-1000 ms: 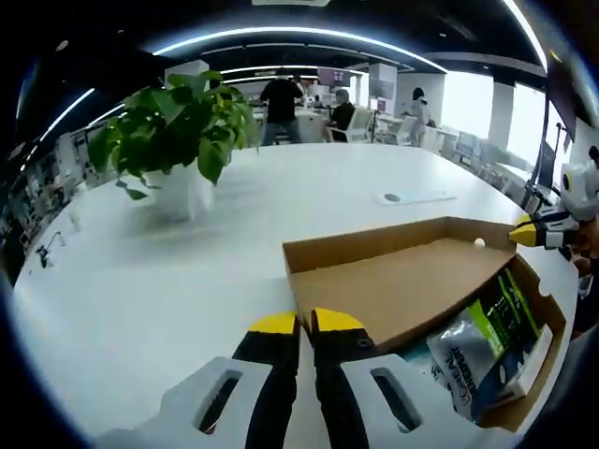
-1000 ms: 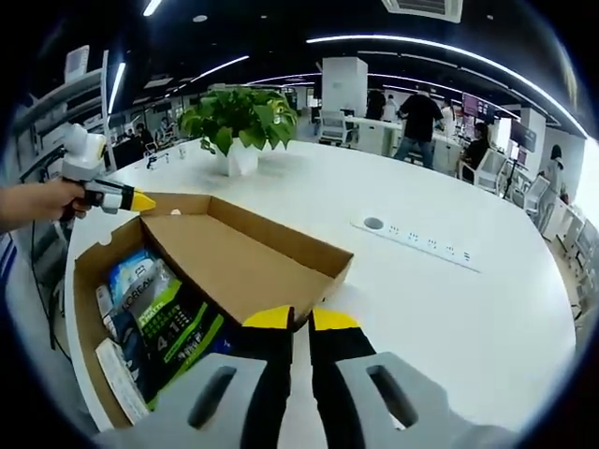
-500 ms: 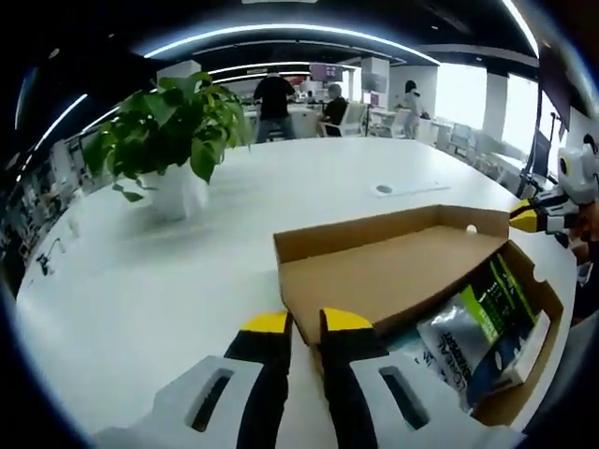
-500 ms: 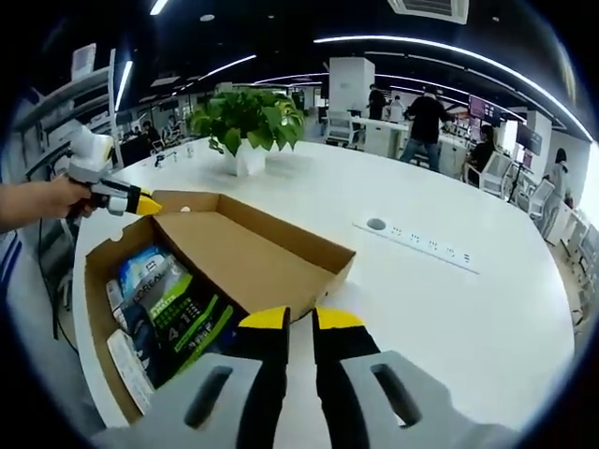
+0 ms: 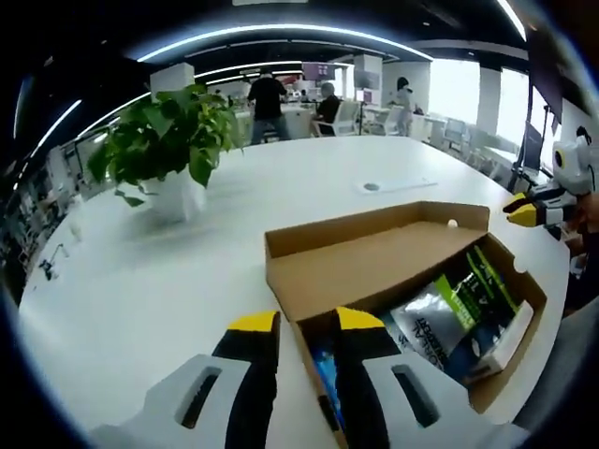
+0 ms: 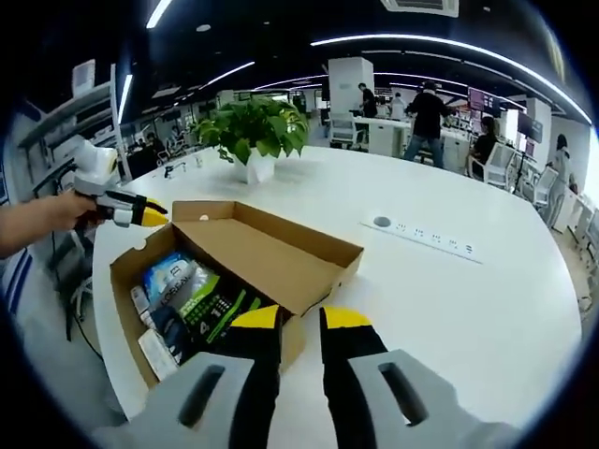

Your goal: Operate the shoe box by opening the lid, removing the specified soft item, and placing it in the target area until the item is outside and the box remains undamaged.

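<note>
Cardboard shoe box [image 5: 402, 271] is sitting on the white table [image 5: 140, 271], its lid [image 6: 257, 253] propped open over soft packets [image 6: 201, 299] lying inside. I am holding my left gripper [image 5: 304, 323] and right gripper [image 6: 299, 318] near opposite box ends, each with jaws narrowly parted, gripping nothing. Potted plant [image 6: 251, 131] is standing beyond.
</note>
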{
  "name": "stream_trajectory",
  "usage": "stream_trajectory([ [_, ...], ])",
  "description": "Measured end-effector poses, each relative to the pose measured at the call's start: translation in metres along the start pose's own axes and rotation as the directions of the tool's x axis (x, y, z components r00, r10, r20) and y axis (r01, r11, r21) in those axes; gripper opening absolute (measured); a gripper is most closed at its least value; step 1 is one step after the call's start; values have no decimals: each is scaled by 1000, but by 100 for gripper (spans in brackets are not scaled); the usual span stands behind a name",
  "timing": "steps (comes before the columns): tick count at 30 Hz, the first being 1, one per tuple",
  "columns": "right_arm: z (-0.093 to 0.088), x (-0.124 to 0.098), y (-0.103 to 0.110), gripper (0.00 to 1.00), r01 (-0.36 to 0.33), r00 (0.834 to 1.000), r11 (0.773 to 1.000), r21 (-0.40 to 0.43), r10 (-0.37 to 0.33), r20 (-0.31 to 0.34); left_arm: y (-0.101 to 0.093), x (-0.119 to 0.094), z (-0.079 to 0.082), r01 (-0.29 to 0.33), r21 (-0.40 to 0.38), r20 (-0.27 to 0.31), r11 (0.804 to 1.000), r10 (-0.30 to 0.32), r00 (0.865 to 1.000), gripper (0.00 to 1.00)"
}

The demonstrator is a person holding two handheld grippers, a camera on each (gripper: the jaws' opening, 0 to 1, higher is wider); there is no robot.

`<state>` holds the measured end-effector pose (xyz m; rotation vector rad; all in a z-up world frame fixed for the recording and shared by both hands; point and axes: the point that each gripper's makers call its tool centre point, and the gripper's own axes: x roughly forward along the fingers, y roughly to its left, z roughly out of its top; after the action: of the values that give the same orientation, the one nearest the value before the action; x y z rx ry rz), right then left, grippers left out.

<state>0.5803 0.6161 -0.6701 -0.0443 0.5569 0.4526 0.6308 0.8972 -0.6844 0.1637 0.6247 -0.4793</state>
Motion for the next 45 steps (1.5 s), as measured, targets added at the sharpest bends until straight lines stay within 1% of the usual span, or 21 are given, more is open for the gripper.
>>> stream_trajectory([
  [6,-2,-2,8,14,-19,1000,1000,0,19,-7,-14,-9,-5,16,21,-5,1000,-16,1000,22],
  [9,-3,0,14,15,-33,999,999,-3,33,-12,-23,-12,-5,36,21,-5,999,-36,999,23],
  [12,-4,2,20,15,-49,999,999,-7,49,-17,-34,-13,-10,61,41,-19,997,-60,998,24],
  [14,-5,5,25,16,-66,998,998,-4,66,-22,-40,-13,-13,74,41,-24,996,-73,997,24],
  [17,-8,9,33,18,-90,995,996,-8,89,-40,-49,-11,-21,97,20,-51,995,-95,994,25],
  [21,-10,14,40,20,-105,993,994,-34,103,-57,-59,-10,-33,121,29,-89,992,-118,989,26],
  [24,-9,18,44,21,-116,992,992,-41,114,-62,-66,-10,-39,142,23,-106,990,-139,985,25],
  [31,-12,29,48,21,-127,987,990,-58,120,-105,-82,-10,-54,195,4,-166,981,-191,967,25],
  [33,-14,32,48,21,-126,986,990,-63,118,-119,-86,-10,-61,213,-10,-195,977,-211,958,24],
  [35,-17,35,46,22,-114,984,991,-72,103,-143,-88,-9,-65,217,-23,-213,976,-217,953,25],
  [39,-20,39,46,22,-109,981,991,-83,93,-172,-92,-8,-75,231,-47,-254,972,-235,938,25],
  [41,-21,42,46,22,-109,979,990,-86,92,-184,-94,-7,-79,241,-59,-273,969,-248,929,25],
  [42,-22,44,47,22,-111,977,990,-90,92,-190,-95,-7,-81,247,-73,-286,966,-257,923,25],
  [43,-23,44,47,22,-111,977,990,-90,92,-191,-96,-7,-82,249,-78,-290,965,-261,921,25],
  [45,-25,46,47,22,-109,975,990,-93,88,-205,-97,-5,-86,259,-96,-307,961,-276,911,24],
])
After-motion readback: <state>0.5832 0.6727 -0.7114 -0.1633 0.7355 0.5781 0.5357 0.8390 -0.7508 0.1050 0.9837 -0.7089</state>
